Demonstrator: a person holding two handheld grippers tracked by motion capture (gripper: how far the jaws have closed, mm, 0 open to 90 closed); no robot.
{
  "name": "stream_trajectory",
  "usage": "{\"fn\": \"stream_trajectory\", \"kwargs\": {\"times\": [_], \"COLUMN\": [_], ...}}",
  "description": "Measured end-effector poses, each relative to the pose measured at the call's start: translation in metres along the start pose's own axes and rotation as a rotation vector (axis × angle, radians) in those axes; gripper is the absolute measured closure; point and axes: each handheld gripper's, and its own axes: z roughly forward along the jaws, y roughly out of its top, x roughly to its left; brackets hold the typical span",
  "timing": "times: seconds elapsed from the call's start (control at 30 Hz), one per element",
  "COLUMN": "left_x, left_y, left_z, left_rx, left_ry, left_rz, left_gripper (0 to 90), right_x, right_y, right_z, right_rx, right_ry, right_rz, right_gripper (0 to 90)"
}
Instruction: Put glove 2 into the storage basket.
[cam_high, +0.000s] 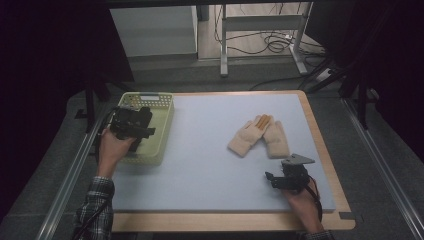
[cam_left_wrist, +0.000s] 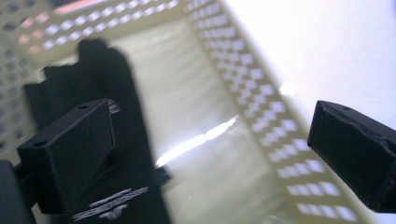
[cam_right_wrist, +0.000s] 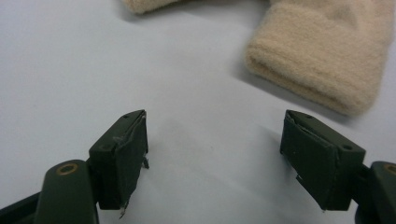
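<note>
dim room, cables on the floor behind, and a pale blue mat covering a wooden desk (cam_high: 320, 150) in the high view. a yellow plastic basket (cam_high: 162, 131) sits at the mat's left edge, with a black glove (cam_left_wrist: 116, 98) lying inside it, seen in the left gripper view against the basket's floor and latticed wall. the left gripper (cam_high: 131, 125) hangs over the basket with its jaws spread wide and nothing between them; the glove lies below, free of the pads.

two beige knitted gloves (cam_high: 260, 136) lie on the mat right of the middle, touching at the fingertips and splayed apart at the cuffs, with something orange showing where they meet. the right gripper (cam_high: 285, 179) rests low near the front right of the mat, just short of the nearer glove, jaws wide and empty; in the right gripper view that glove's ribbed cuff (cam_right_wrist: 322, 70) lies ahead and to the right of the jaws.

judging by the look, the beige gloves are light, soft and floppy, not fragile, and will sag and fold when lifted. the thick cuff seems the best place to pinch, since it gives the pads a doubled layer of wool; a grip on a single finger would likely let the rest dangle and drag across the mat
</note>
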Motion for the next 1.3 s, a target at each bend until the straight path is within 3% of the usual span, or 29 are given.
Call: {"fn": "stream_trajectory", "kwargs": {"times": [0.4, 0.5, 0.7, 0.93, 1.0, 1.03, 1.3], "left_x": [-0.083, -0.103, -0.131, -0.147, -0.149, -0.149, -0.146], "left_y": [-0.016, -0.027, -0.055, -0.088, -0.092, -0.094, -0.108], "left_z": [-0.017, -0.016, 0.0, 0.03, 0.036, 0.038, 0.048], "left_rx": [-0.137, -0.147, -0.128, -0.076, -0.041, -0.034, -0.015], "left_ry": [-0.13, -0.161, -0.178, -0.191, -0.183, -0.159, -0.163], "left_rz": [0.167, 0.2, 0.241, 0.243, 0.262, 0.273, 0.244], "left_gripper": [1.1, 1.2, 1.4, 1.4, 1.4, 1.3, 1.4], "right_x": [0.0, 0.0, 0.0, -0.001, 0.0, 0.0, -0.008], "right_y": [0.0, 0.0, 0.0, 0.0, 0.0, 0.0, 0.002], "right_z": [0.0, 0.0, 0.0, 0.0, -0.001, -0.001, -0.016], "right_rx": [-0.001, -0.001, 0.003, 0.0, -0.005, -0.007, -0.037], "right_ry": [0.001, 0.001, -0.012, 0.001, 0.005, 0.004, 0.031], "right_rz": [0.0, 0.0, 0.003, 0.003, 0.004, 0.004, 0.054], "right_gripper": [22.9, 22.9, 19.3, 22.7, 26.4, 28.6, 43.1]}}
